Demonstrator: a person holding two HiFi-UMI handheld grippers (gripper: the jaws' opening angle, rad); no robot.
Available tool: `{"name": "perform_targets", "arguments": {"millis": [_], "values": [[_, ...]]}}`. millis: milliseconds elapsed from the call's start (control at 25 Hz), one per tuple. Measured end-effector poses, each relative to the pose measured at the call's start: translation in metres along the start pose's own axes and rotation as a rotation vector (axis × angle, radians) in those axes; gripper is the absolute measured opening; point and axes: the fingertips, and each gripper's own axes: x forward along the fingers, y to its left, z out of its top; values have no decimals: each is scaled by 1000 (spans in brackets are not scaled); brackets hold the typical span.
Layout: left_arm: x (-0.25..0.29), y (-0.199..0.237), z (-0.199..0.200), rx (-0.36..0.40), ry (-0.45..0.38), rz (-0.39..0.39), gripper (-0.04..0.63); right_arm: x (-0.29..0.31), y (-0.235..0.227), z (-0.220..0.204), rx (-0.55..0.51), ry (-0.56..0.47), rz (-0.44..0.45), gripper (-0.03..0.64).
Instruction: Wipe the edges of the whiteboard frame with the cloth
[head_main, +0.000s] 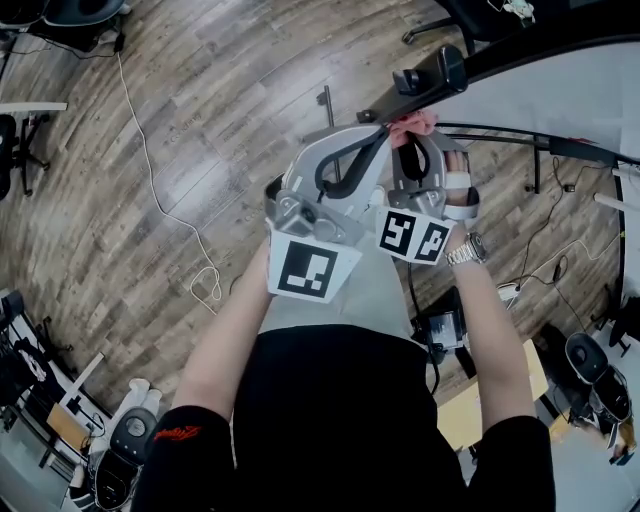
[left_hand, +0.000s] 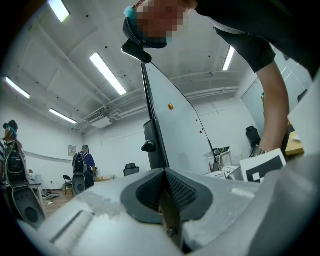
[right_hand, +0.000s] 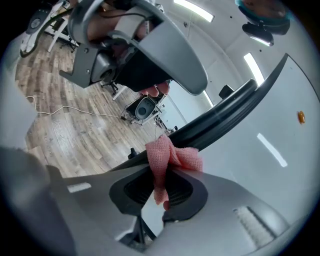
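- So, the right gripper (right_hand: 162, 187) is clamped on the pink cloth (right_hand: 167, 155), which bunches up right against the black whiteboard frame (right_hand: 225, 112).
- The left gripper (left_hand: 165, 192) has its jaws pressed together on nothing, just beside the frame.
- I'd pinch firmly, press the cloth flat on the frame's edge, and drag slowly so it doesn't slip off.

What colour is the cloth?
Pink. The cloth shows best in the right gripper view, pinched in the right gripper.

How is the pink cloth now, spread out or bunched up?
Bunched up: the pink cloth sits crumpled between the closed jaws of the right gripper, at the whiteboard frame.
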Motion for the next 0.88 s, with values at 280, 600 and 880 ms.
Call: {"name": "perform_targets", "arguments": {"millis": [280,600,880], "values": [[-1,1,-7,-1,10,13,2,5,13,-8,-1,13,23,48],[-2,0,-17,-22,25,25,2,11,28,-19,-2,30,51,48],[-4,-5,-24,-35,31,19,2,16,42,-27,1,51,74,48]]}}
